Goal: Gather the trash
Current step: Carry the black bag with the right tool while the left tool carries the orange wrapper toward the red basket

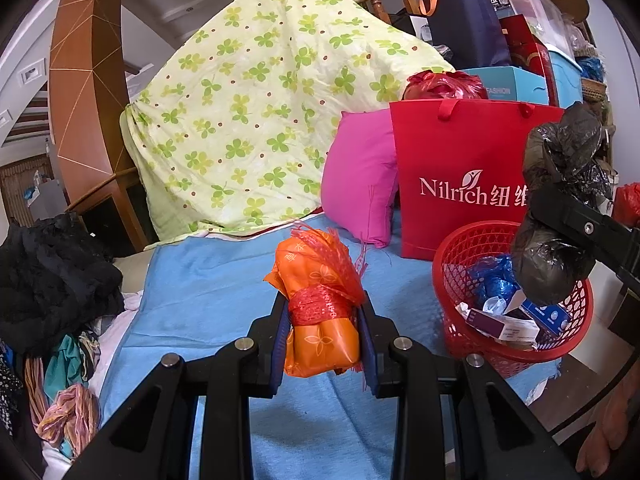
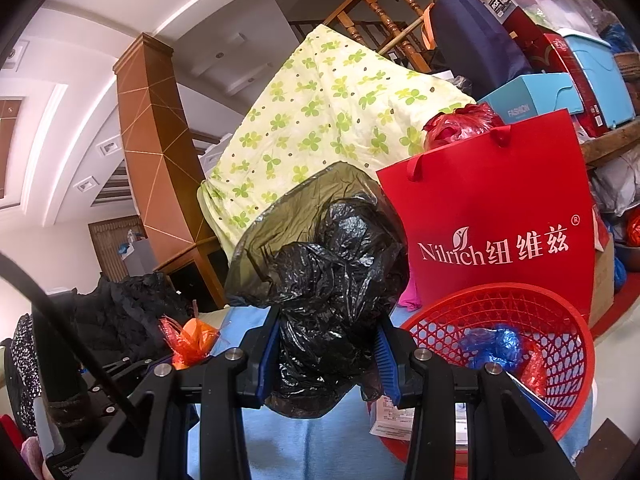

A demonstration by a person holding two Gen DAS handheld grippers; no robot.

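My left gripper is shut on an orange plastic packet wrapped in red mesh netting, held above the blue blanket. My right gripper is shut on a crumpled black plastic bag; the bag also shows in the left wrist view, hanging over the red basket. The red mesh basket sits to the right and holds blue plastic, small boxes and paper scraps. The orange packet also shows at the left in the right wrist view.
A red Nilrich paper bag stands behind the basket, next to a pink pillow. A green clover-print quilt is piled at the back. Dark and coloured clothes lie at the left. Boxes and bags are stacked at the back right.
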